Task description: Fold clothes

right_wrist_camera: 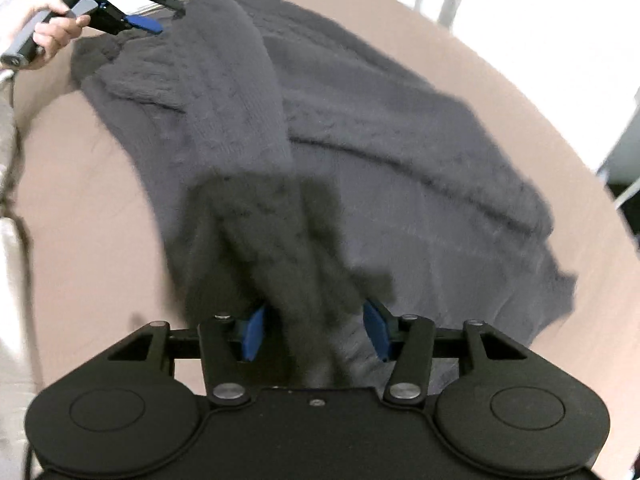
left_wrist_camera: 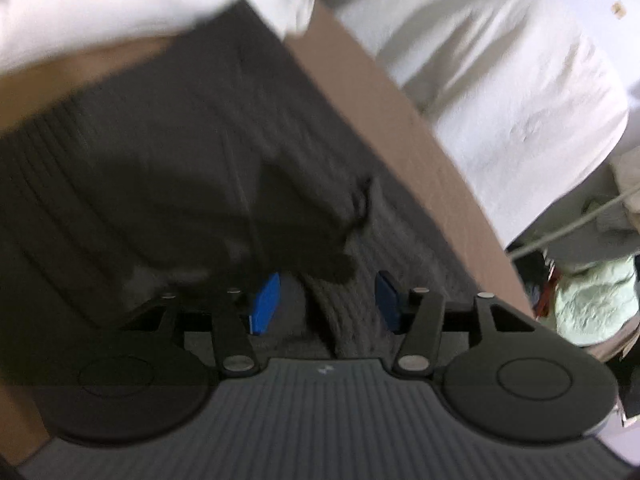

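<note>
A dark grey cable-knit sweater (right_wrist_camera: 400,140) lies spread on a tan table top (right_wrist_camera: 80,200), one sleeve (right_wrist_camera: 232,80) laid across its body. My right gripper (right_wrist_camera: 315,333) stands open at the near edge, with a bunched fold of the knit between its blue pads and a gap showing at the right pad. My left gripper (right_wrist_camera: 160,20), held by a hand (right_wrist_camera: 52,36), is at the sweater's far corner. In the left wrist view the left gripper (left_wrist_camera: 326,304) is open over the sweater (left_wrist_camera: 160,160), a ridge of knit lying loose between the pads.
The tan table (left_wrist_camera: 380,92) ends beside a white draped sheet (left_wrist_camera: 500,60). White fabric (left_wrist_camera: 80,0) hangs at the top left. A pale green cloth (left_wrist_camera: 592,300) and clutter sit past the table's right corner. Pale fabric (right_wrist_camera: 8,280) borders the table's left edge.
</note>
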The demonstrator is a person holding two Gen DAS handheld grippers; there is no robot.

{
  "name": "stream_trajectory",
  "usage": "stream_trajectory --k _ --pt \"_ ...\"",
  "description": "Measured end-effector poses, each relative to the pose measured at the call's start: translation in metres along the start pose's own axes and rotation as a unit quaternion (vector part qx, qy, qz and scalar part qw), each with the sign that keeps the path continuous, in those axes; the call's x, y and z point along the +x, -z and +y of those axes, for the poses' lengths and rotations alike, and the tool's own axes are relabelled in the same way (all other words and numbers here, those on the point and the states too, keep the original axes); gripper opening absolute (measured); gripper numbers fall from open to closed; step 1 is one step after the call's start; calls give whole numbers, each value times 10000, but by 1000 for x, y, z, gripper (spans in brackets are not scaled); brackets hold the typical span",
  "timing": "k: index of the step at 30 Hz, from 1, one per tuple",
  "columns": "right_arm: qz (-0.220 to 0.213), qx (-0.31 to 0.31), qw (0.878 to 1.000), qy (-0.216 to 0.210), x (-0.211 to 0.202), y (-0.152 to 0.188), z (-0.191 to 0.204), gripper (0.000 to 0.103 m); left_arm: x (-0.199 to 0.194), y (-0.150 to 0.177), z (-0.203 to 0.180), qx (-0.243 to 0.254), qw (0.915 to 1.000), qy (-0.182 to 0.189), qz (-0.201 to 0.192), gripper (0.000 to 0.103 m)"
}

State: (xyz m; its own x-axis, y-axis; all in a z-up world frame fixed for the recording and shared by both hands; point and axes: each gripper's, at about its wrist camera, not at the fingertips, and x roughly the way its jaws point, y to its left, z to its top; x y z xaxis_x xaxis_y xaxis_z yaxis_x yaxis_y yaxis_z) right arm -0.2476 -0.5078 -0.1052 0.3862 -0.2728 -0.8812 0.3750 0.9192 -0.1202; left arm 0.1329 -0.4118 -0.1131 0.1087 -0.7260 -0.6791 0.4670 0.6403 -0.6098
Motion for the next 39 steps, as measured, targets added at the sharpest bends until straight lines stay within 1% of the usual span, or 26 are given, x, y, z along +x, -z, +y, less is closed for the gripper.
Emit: stream_trajectory --k 1,2,3,5,6,8,9,10,12,14,15,17,19,20,21,22,23,24,25,27,28,30,33,36,38,39 --pt "-79 -32 9999 123 3 -3 -2 45 4 2 -7 86 9999 -30 58 52" --pt "-174 117 9998 0 6 -8 -9 35 7 3 -14 168 9998 -26 111 52" --pt "-269 267 9992 -125 9 -12 -17 14 10 2 -22 269 9994 -7 208 49" --pt "-455 627 9963 -368 19 -22 -28 11 19 2 -39 539 9977 100 398 14" --pt "-575 736 9949 -387 21 -24 -33 11 22 3 -47 731 9965 193 342 7" --pt "-684 1108 9902 -510 27 -25 -47 12 25 6 -62 1158 9927 320 107 7" --pt "-708 1344 9865 -606 30 -24 -56 12 26 7 -66 1358 9903 296 -19 7" --pt "-642 1703 9809 -693 34 -20 -67 13 28 7 -68 1422 9893 291 -147 7" --pt "-396 2428 9665 -737 41 -10 -88 15 33 2 -66 1208 9912 493 -221 7" --pt "-305 2950 9511 -860 43 0 -100 17 34 -5 -66 919 9919 797 -366 7" --pt "-278 3154 9442 -913 43 4 -104 17 35 -6 -67 813 9913 919 -486 7" --pt "-173 3198 9439 -806 39 6 -102 19 36 -8 -72 693 9904 966 -708 9" --pt "8 3111 9492 -462 35 3 -95 36 35 -7 -69 627 9907 810 -896 18" --pt "54 2941 9556 -165 31 0 -88 40 33 -7 -65 609 9903 751 -997 21" --pt "101 2767 9608 134 27 -3 -81 50 33 -8 -59 532 9906 681 -1061 32" --pt "147 2589 9648 433 23 -6 -74 55 33 -10 -53 429 9911 608 -1108 45" --pt "156 2293 9696 844 18 -9 -62 55 33 -11 -47 325 9914 534 -1154 49" --pt "165 1990 9718 1254 13 -12 -49 55 32 -12 -41 221 9915 460 -1200 50" --pt "80 1724 9723 1574 8 -14 -35 55 34 -13 -37 147 9928 336 -1138 50" --pt "-379 1432 9730 1769 -13 -19 -12 56 33 -13 -30 76 9951 200 -961 50" --pt "-609 1284 9721 1864 -23 -21 -1 59 32 -13 -27 52 9959 212 -879 50" --pt "-1090 1409 9705 1625 -44 -22 18 59 31 -12 -27 29 9974 338 -637 50" --pt "-1284 2087 9624 1175 -53 -16 34 63 36 -7 -30 133 9982 528 -247 50" --pt "-1114 2999 9453 639 -31 5 42 63 51 2 -43 519 9974 492 44 51" --pt "-886 3434 9330 615 -5 17 43 63 62 6 -52 798 9959 417 106 55" --pt "-867 3571 9277 665 3 22 44 63 67 8 -56 915 9951 375 48 58"
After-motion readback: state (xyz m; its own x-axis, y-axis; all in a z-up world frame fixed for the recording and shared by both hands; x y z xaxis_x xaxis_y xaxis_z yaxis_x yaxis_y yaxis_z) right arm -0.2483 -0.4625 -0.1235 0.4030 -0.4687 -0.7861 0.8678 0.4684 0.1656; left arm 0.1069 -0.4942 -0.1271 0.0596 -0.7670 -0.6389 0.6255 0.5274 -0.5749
